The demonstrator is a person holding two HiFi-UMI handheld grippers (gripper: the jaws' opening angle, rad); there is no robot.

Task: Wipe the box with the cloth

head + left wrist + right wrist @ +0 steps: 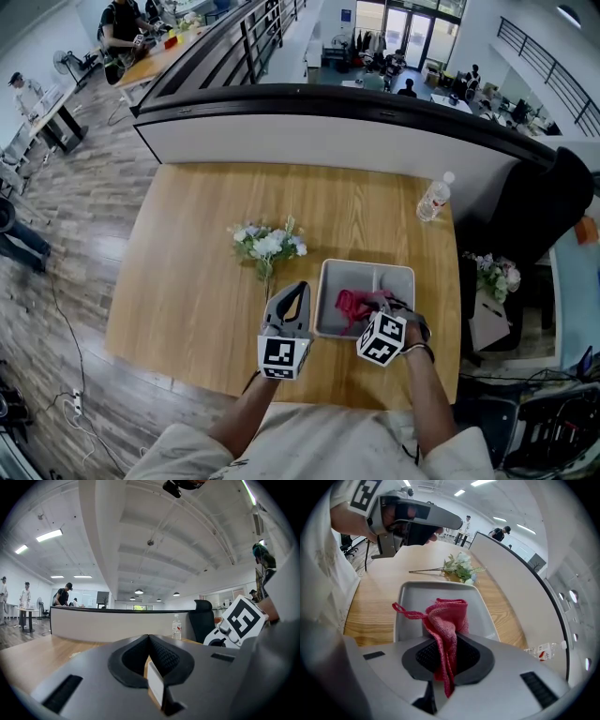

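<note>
A shallow grey box (394,277) sits on the wooden table near the front right. A red cloth (352,306) hangs bunched over the box's inside, pinched between the jaws of my right gripper (373,309). In the right gripper view the cloth (446,620) droops above the box (410,597), with a loose strand trailing left. My left gripper (298,292) hovers just left of the box, raised and pointing away across the table, its jaws shut with nothing between them (149,639).
A small bunch of white flowers (269,246) lies on the table beyond the left gripper. A plastic water bottle (433,199) stands at the far right corner. A black chair (544,211) and a second bouquet (497,275) are right of the table.
</note>
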